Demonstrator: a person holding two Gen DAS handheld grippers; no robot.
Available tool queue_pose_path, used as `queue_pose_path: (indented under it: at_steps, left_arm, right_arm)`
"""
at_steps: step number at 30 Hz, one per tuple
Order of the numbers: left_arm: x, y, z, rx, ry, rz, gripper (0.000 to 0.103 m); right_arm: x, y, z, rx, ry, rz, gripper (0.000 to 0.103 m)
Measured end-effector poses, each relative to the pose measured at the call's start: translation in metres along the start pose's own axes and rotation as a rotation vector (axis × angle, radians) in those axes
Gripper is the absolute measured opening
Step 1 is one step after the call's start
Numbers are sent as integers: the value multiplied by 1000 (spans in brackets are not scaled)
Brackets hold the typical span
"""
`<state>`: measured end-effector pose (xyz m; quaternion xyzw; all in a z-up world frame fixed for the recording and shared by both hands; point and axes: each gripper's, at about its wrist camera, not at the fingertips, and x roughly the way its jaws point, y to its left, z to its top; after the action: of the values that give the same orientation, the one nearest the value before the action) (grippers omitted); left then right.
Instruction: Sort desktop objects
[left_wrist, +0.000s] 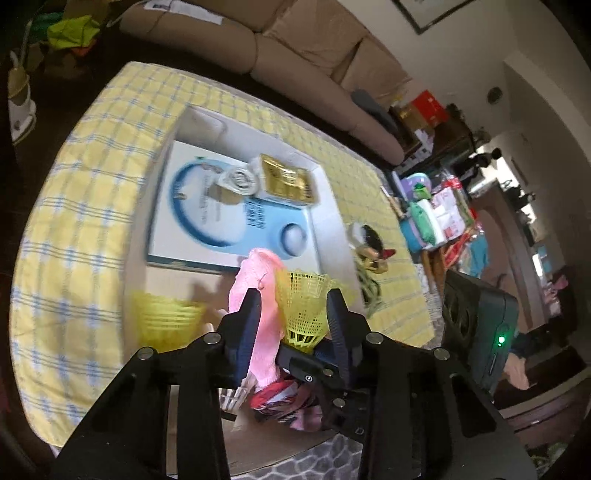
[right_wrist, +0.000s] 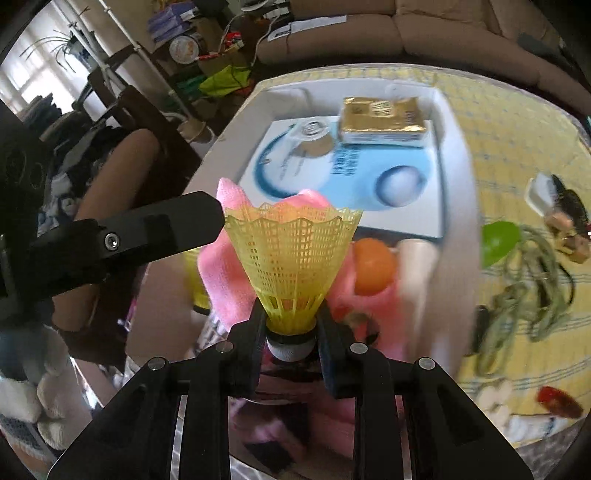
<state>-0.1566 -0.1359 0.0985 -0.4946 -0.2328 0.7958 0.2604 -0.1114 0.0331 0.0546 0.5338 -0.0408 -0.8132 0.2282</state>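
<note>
yellow plastic mesh shuttlecock (right_wrist: 291, 266), fuzzy pink cloth (right_wrist: 225, 288)

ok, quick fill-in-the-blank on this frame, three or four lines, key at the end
The right gripper is shut on a yellow ____.
The gold packet lies inside the white ____.
The cloth behind the shuttlecock is ____ in colour.
The tablecloth is checked blue and ____.

Missing words: shuttlecock; box; pink; yellow

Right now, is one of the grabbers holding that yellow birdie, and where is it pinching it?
Yes. The right gripper holds the yellow shuttlecock at its narrow base, just above the white cork tip. The left gripper is open, holding nothing.
</note>
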Motion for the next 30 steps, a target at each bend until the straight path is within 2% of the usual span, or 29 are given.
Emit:
queue_pose_path:
  at_steps: [2,6,10,15,16,19,20,21,23,25,27,30]
  left_arm:
    - [5,-5,-2,3,12,-13,33]
    - [7,-9,-11,12,23,-12,33]
    - [2,-9,-18,10,20,6,33]
    - [-4,-13,-22,6,10,2,33]
    - [-6,-14,-22,4,7,-4,33]
    - [-12,-15,-24,1,1,-13,33]
    - [-15,-14,-25,1,-2,-10,33]
    - [-17,-13,-25,0,-5,-7,33]
    - [-23,-9,-26,-9,-9,-1,33]
    - [-28,-7,-28,-11,-11,-3,34]
    - [-30,-9,-30,-2,-8,-3,33]
    - [-31,-14,-33,14,-8,-7,34]
  right_arm:
    - [-2,-8,-3,2,40,16,25]
    - [-31,-18,-7,29,-19,78,25]
    - [-50,-19,-7,30,-16,87,25]
    - [-32,-6,-20,-55,176,44,26]
    - [-26,-2,-25,-57,210,57,27]
    - [-12,4,-32,2,238,127,27]
    - [-10,6,-32,4,232,83,26]
    - [-10,9,-32,4,234,62,30]
    - [-8,12,-29,4,232,78,38]
    - [-15,18,-28,-5,220,77,40]
    - [-27,22,-28,-24,192,49,60]
    - [-46,23,-27,-37,149,32,60]
